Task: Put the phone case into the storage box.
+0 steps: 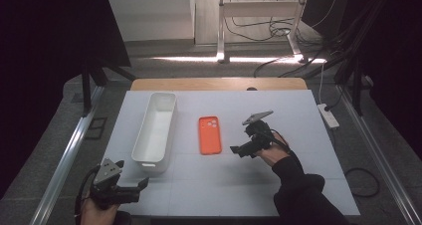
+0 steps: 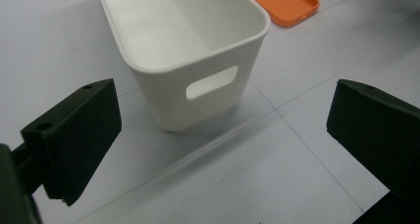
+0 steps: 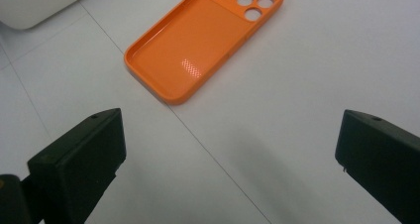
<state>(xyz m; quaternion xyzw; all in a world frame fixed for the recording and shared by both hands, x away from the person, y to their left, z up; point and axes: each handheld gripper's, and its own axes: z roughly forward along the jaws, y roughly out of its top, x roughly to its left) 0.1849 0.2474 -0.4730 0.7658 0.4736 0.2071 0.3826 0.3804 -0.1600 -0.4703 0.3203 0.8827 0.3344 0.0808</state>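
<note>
The right gripper (image 1: 238, 150) hovers wide-jawed just right of the orange phone case (image 1: 209, 135), while the left gripper (image 1: 143, 183), jaws wide too, points at the white bin (image 1: 155, 128).

White bin (image 2: 183, 50) far end cut off by top edge in left gripper view. Orange phone case (image 2: 282, 3) cropped at top there. Left hand (image 1: 97, 212) cut by bottom edge in high view.

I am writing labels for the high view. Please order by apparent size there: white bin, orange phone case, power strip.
1. white bin, clearly the largest.
2. orange phone case.
3. power strip, smallest, though it lies off the table, so its true size is unsure.
</note>
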